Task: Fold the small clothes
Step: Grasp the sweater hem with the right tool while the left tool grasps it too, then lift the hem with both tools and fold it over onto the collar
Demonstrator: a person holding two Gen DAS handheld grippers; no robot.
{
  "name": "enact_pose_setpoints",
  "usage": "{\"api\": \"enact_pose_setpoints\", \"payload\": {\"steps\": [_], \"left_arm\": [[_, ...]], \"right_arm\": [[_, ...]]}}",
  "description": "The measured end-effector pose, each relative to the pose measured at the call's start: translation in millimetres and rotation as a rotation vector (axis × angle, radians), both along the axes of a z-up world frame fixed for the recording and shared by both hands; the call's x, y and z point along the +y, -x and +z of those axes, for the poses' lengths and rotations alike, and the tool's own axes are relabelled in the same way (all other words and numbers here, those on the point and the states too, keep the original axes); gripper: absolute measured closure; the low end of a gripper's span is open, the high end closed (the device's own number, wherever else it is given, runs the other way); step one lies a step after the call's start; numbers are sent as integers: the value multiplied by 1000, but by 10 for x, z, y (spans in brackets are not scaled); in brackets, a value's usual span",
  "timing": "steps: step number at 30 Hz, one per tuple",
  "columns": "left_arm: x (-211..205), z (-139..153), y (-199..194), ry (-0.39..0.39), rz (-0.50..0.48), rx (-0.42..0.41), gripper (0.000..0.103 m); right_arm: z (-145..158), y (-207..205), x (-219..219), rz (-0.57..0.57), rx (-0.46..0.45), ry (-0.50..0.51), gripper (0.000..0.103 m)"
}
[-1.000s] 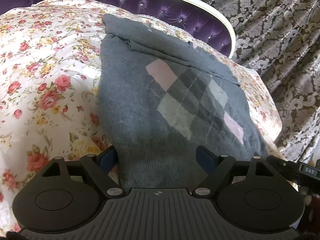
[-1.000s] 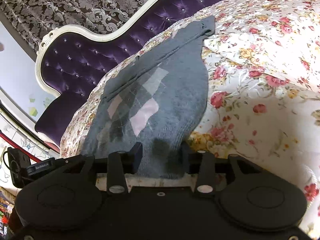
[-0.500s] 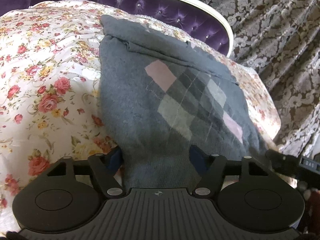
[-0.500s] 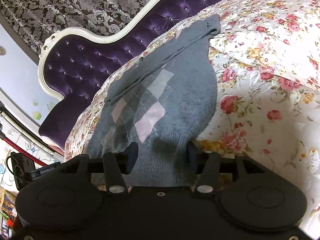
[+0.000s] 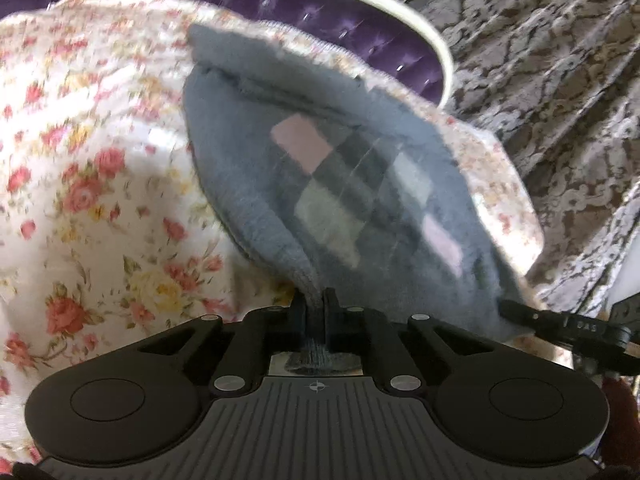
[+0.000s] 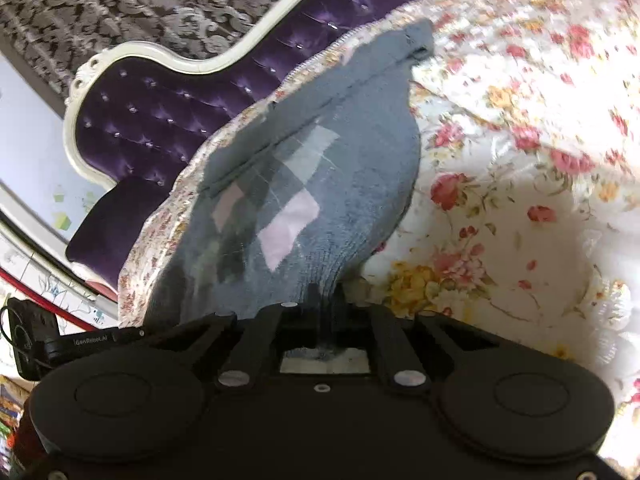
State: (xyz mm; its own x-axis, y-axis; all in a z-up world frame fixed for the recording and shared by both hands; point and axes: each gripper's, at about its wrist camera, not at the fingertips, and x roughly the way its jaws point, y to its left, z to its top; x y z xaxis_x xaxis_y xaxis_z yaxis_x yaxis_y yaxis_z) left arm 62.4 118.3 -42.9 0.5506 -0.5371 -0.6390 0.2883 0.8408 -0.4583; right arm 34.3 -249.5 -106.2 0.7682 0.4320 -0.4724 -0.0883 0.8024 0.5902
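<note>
Near hem of the grey knitted argyle sweater [image 5: 344, 184] gripped at both corners

The sweater is spread on the floral-patterned bed cover [image 5: 100, 208], its long axis running away from both grippers toward the purple tufted headboard [image 6: 160, 120]. The left gripper [image 5: 315, 312] and the right gripper [image 6: 323, 300] are each seen with jaws closed on the near hem, so neither is nearer; the fold is judged to go away toward the far edge. Only the right view shows the headboard's full curve.
</note>
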Motion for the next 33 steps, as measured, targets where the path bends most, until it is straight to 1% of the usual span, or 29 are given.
{"api": "enact_pose_setpoints", "payload": {"steps": [2,5,11,19,22,25,28,33], "left_arm": [[37,138,17,25,3,-27,96],[65,330,-5,64,6,-64,96],[134,647,-155,145,-6,-95,96],[162,1047,-475,186,-1,-177,96],[146,1190,-655,184,19,-225,96],[128,1275,-919,206,40,-246,96],[79,1290,-1267,226,67,-252,96],[-1,1213,-1856,231,108,-260,96]], "right_arm": [[86,47,-17,9,-19,-4,91],[238,65,-94,13,-49,-43,91],[609,-24,-199,41,-126,-69,91],[1039,-353,-300,77,-212,-117,91],[1185,-541,-351,69,-252,-123,91],[1268,-793,-426,50,-279,-148,91],[1312,-1139,-472,25,-297,-170,91],[1281,-1761,-502,-14,-312,-150,91]]}}
